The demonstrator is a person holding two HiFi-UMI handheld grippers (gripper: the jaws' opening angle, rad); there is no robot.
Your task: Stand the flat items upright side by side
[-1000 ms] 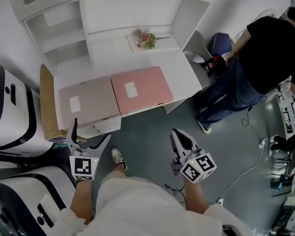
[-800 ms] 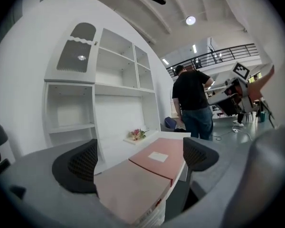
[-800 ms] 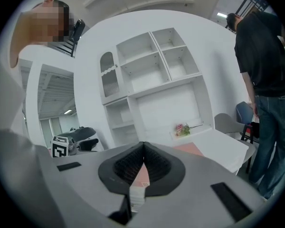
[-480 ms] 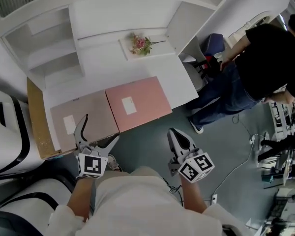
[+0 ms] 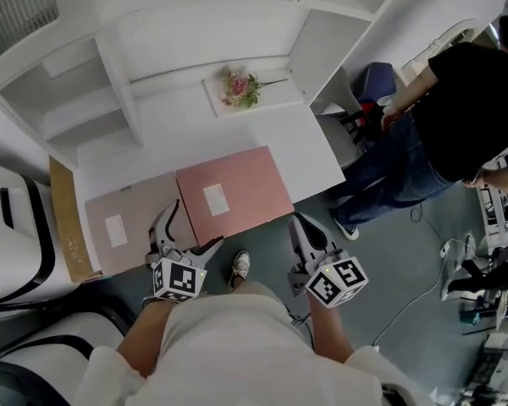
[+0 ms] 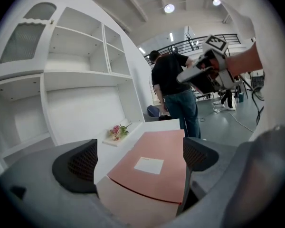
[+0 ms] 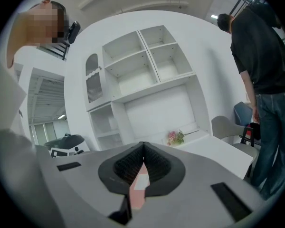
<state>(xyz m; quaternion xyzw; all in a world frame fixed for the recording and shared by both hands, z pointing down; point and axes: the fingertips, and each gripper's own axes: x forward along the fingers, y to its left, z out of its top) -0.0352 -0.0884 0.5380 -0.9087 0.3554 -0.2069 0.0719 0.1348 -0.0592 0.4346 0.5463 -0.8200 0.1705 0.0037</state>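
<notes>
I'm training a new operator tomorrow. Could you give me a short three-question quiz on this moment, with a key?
1. True or false: the pink folder and the beige folder both lie flat on the white desk.
2. The left gripper has its jaws: A) apart, holding nothing; B) shut on the pink folder; C) shut on the beige folder.
3. Fill in: in the head view, the pink folder lies to the ___ of the beige folder.
Key: 1 true; 2 A; 3 right.
</notes>
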